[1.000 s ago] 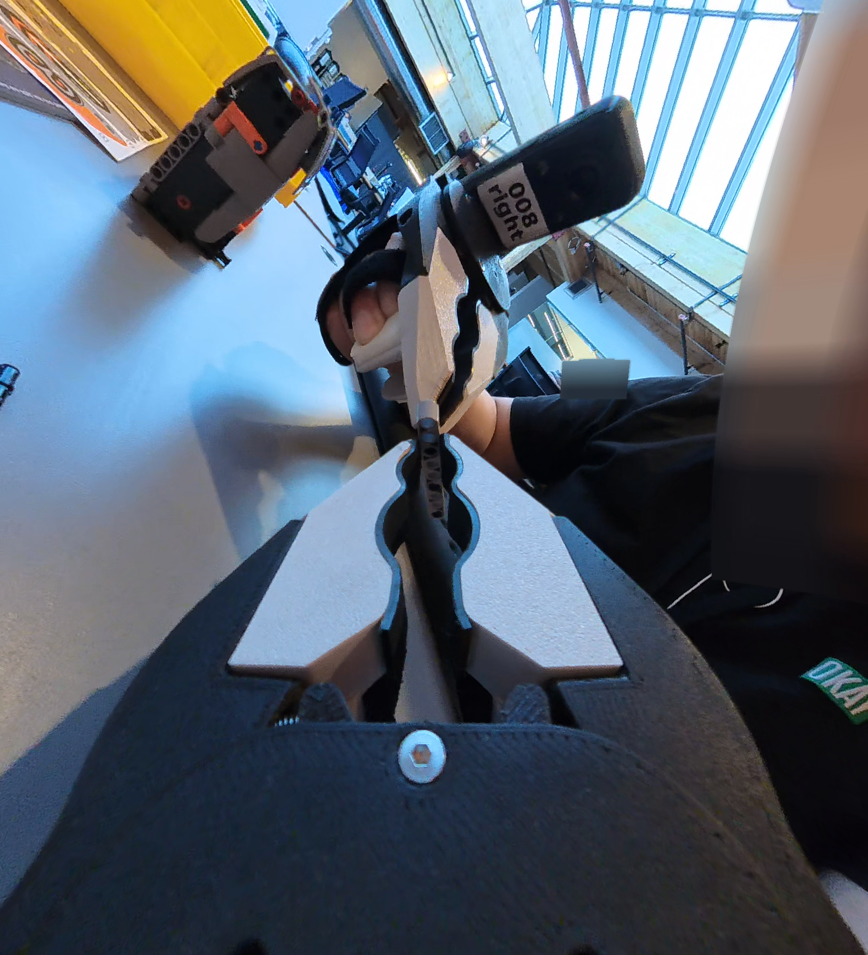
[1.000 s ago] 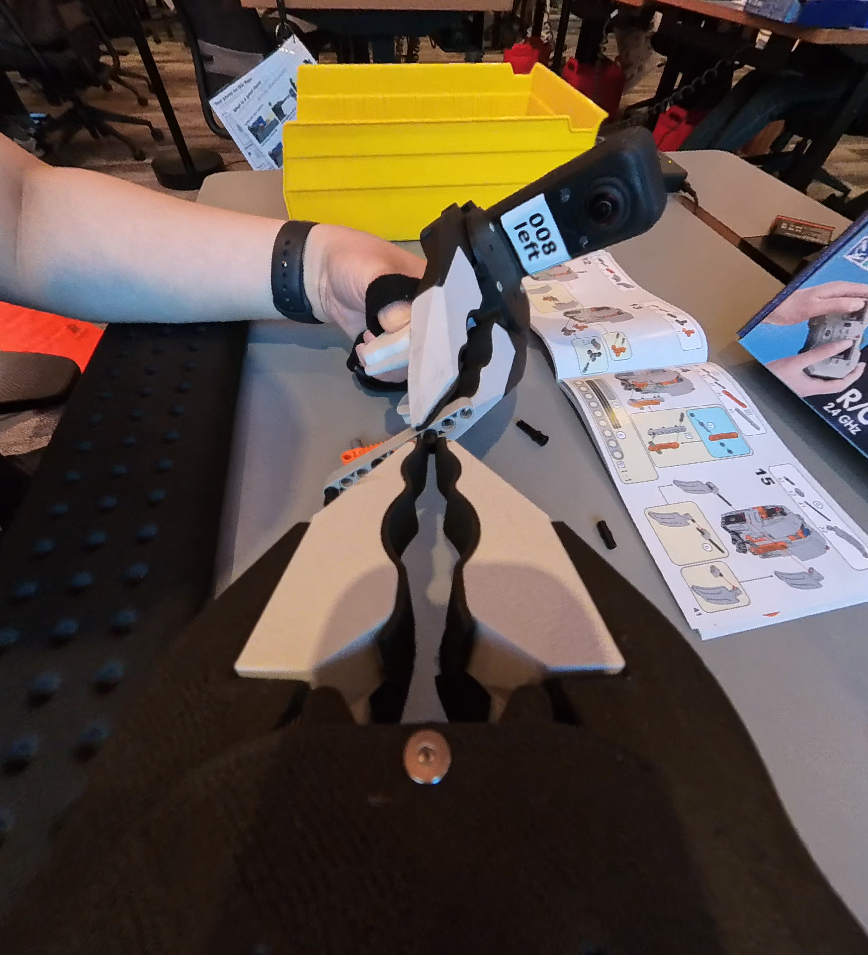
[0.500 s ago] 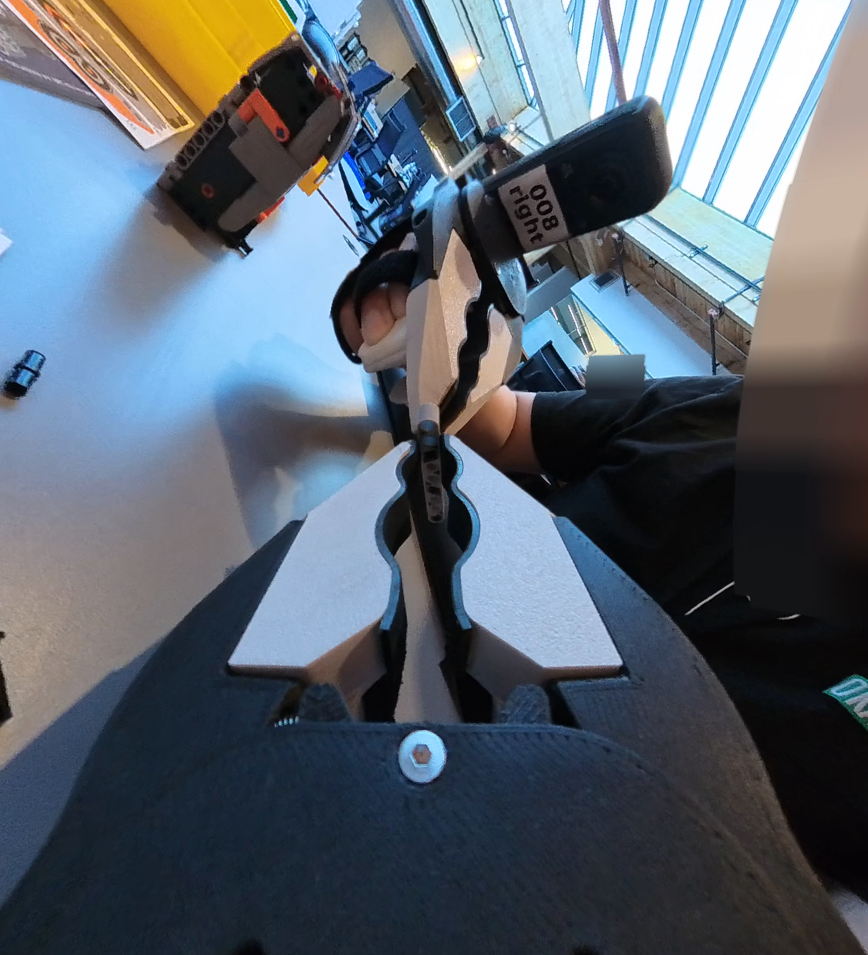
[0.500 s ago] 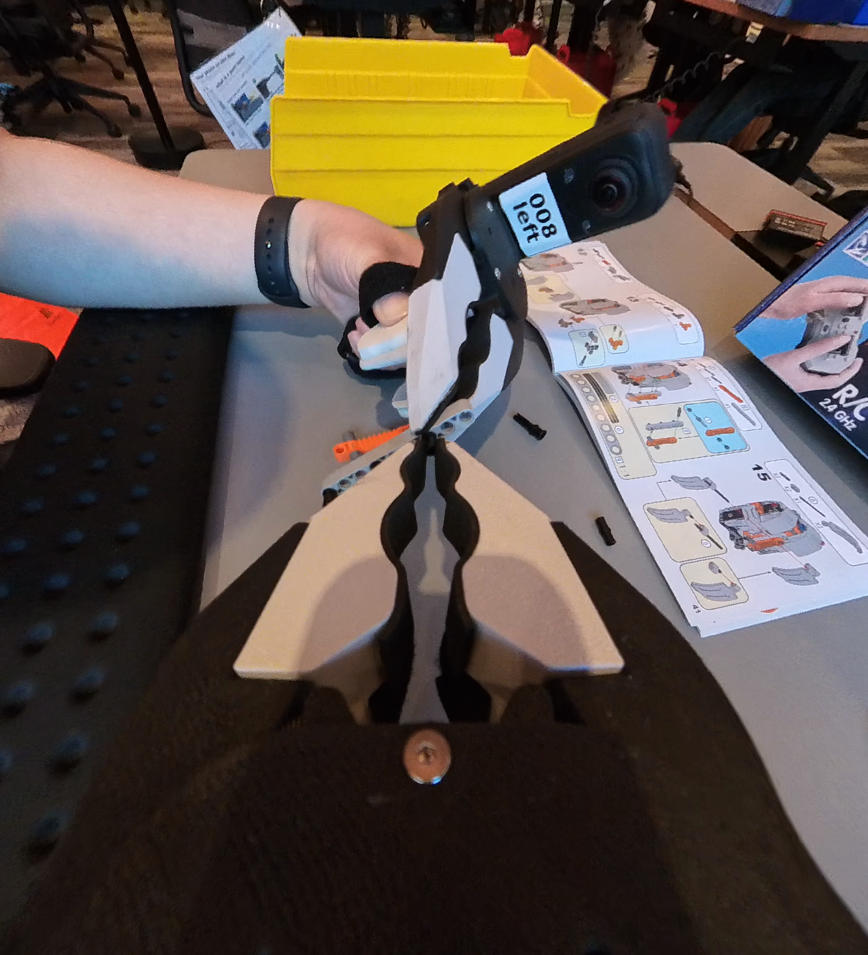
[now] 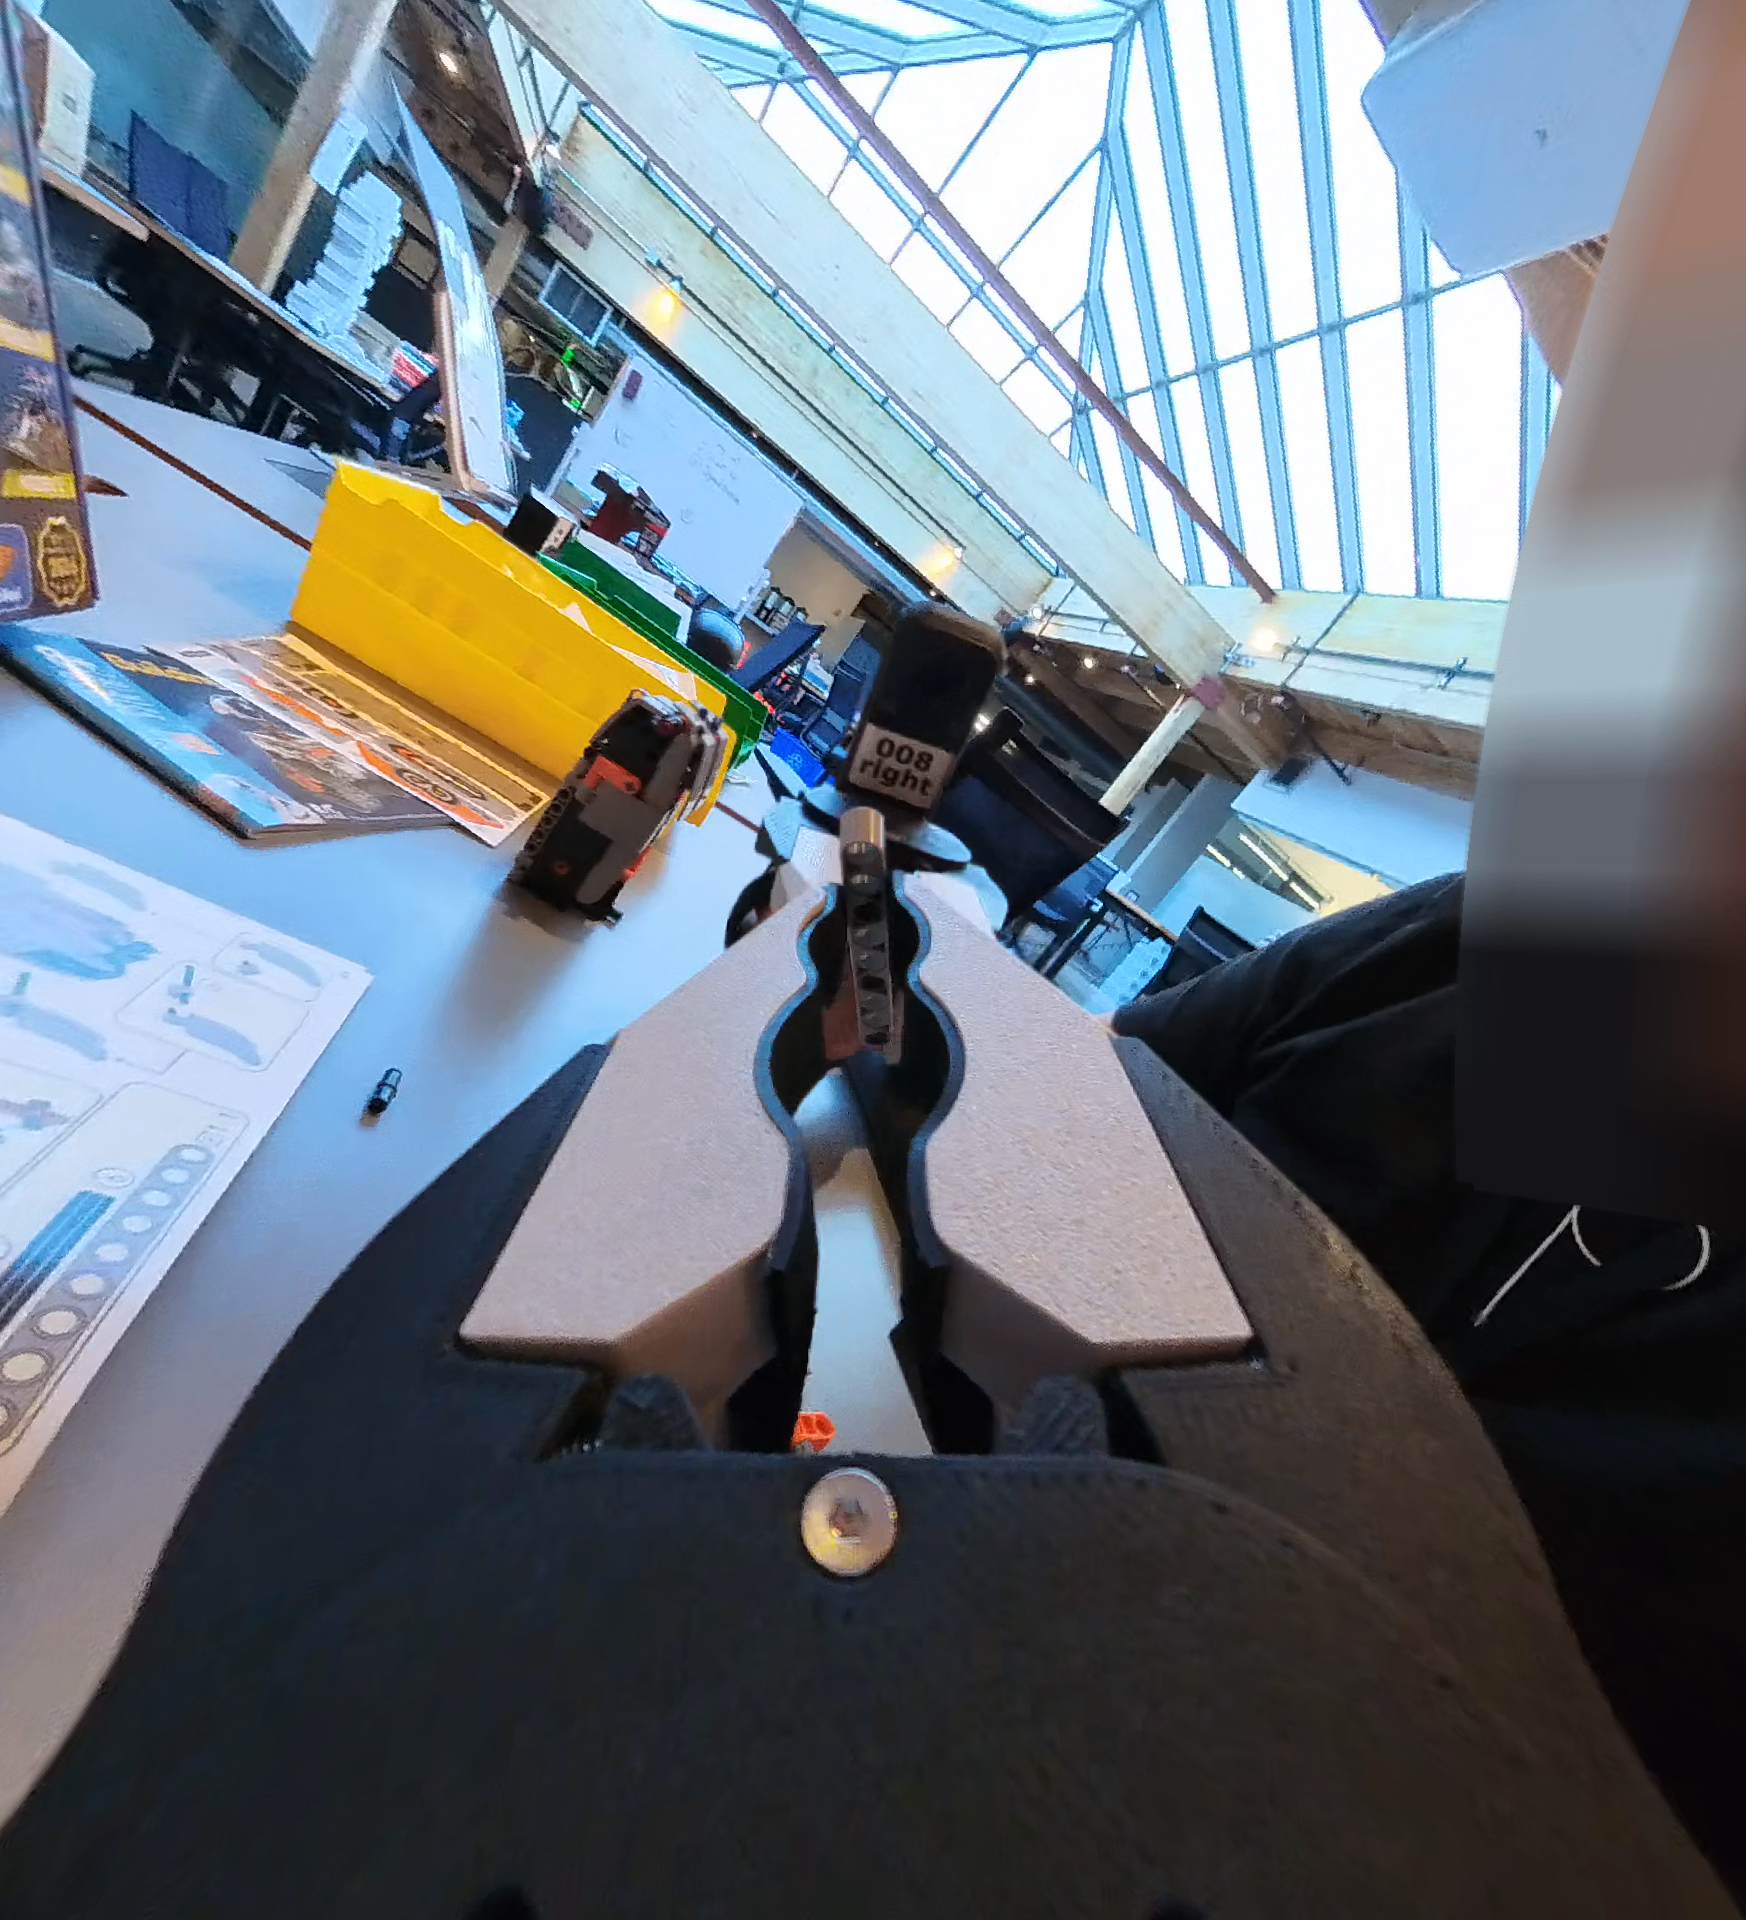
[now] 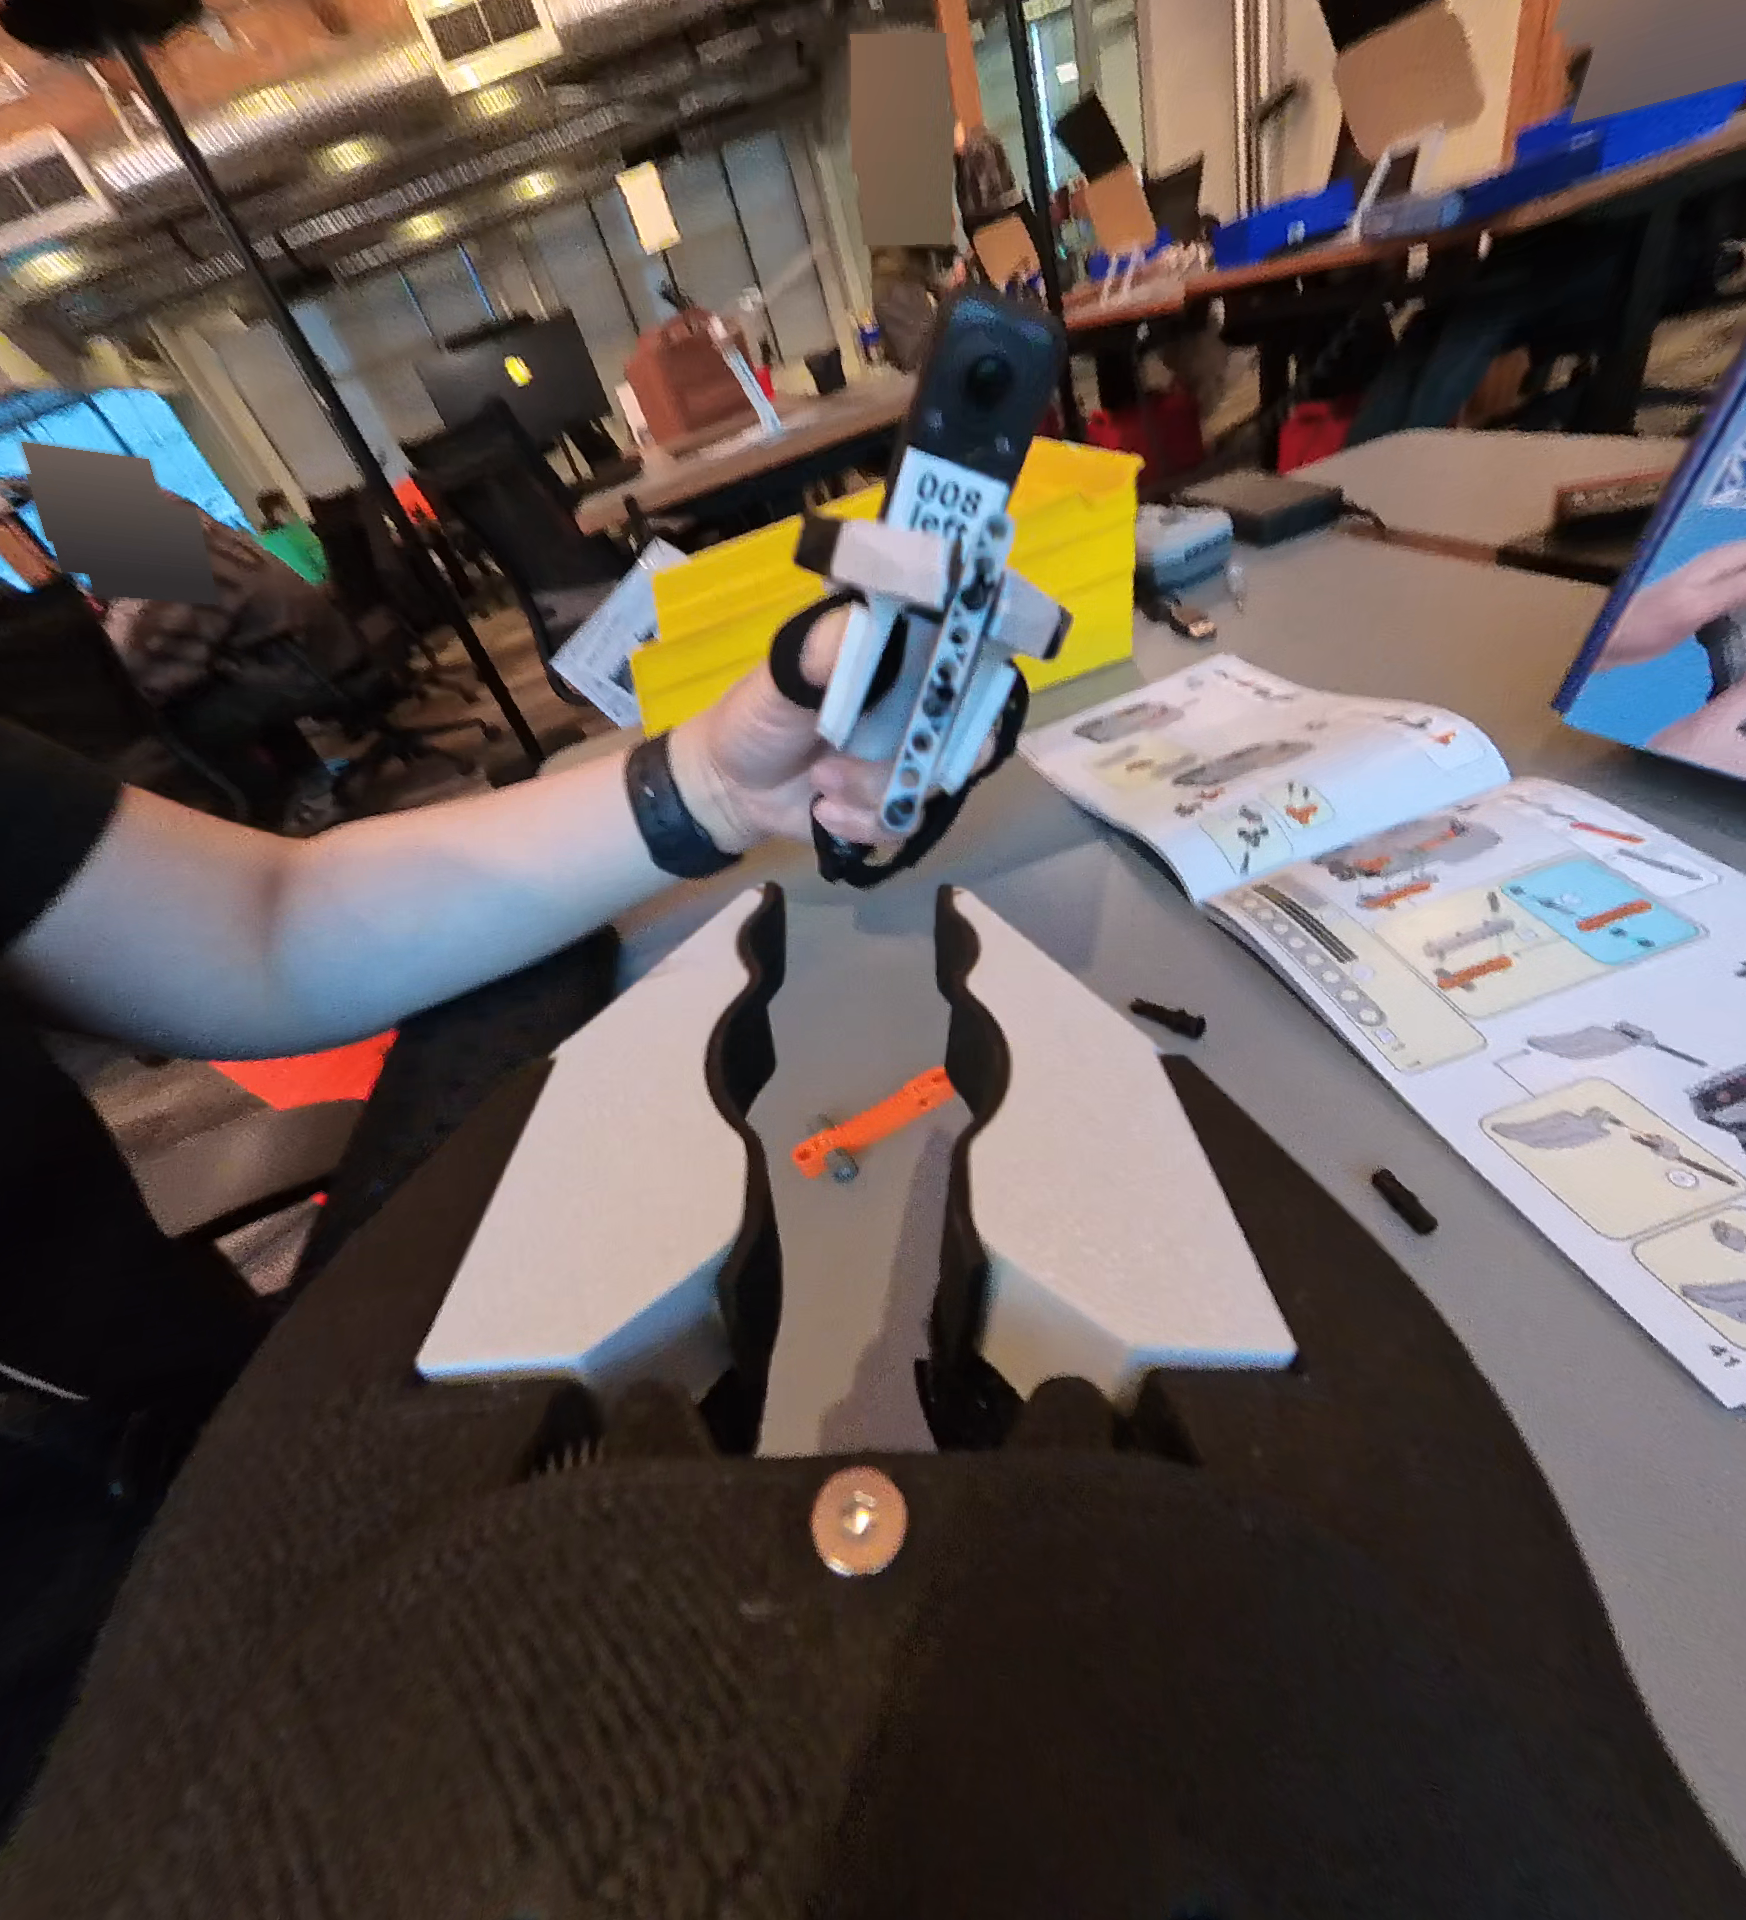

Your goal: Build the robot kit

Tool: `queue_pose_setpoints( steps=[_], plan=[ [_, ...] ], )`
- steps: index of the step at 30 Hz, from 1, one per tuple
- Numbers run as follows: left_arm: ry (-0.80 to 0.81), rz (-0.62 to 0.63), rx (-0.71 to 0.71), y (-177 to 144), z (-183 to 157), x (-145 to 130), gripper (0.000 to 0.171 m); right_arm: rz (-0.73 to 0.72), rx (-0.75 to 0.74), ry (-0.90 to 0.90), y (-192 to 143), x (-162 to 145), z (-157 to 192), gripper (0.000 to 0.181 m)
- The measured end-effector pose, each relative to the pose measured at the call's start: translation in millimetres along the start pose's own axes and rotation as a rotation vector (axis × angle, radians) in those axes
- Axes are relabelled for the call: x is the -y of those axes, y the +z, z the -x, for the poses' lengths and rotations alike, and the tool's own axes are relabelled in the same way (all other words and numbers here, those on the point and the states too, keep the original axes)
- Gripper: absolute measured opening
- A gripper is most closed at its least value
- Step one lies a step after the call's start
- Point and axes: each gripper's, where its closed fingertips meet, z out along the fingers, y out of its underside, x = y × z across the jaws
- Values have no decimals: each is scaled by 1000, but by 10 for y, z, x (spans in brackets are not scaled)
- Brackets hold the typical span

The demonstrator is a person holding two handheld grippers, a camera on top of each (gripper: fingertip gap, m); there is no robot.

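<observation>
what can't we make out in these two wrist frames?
- Grey beam, left wrist view: lower end hidden between the left gripper fingers.
- Right gripper, left wrist view: jaws hidden behind the beam.
- Box, right wrist view: cut off by the edge.
- Background shelves, right wrist view: blurred.

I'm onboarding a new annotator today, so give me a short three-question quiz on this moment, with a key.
1. True or false: the left gripper is shut on the long grey perforated plastic beam.
2. Which gripper is open? A: left. B: right.
3. Fill in: on the grey table, between the fingers of the right gripper, lies a small flat ____ plastic piece.

Key: 1 true. 2 B: its jaws stand apart and hold nothing. 3 orange.
</observation>
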Motion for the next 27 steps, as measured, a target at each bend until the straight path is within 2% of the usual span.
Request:
queue_pose_setpoints(
  steps=[4,8,11,16,19,24,27],
  plan=[
    [-104,36,66,36,180,-113,3,24,-77,-119,53,-31,-62,25],
    [-274,-57,104,50,363,-93,3,123,-391,-459,14,-51,-315,38],
    [-300,-72,144,113,429,-124,4,155,-577,-620,16,14,-416,39],
    [-344,-198,183,183,486,-53,3,177,-716,-656,2,76,-527,36],
    [-307,-225,203,208,481,-19,3,154,-711,-618,-48,99,-530,17],
    [-306,-257,206,224,470,6,3,173,-728,-594,-89,70,-601,20],
    [-310,-270,211,228,479,12,3,189,-735,-610,-91,68,-611,14]
  ],
)
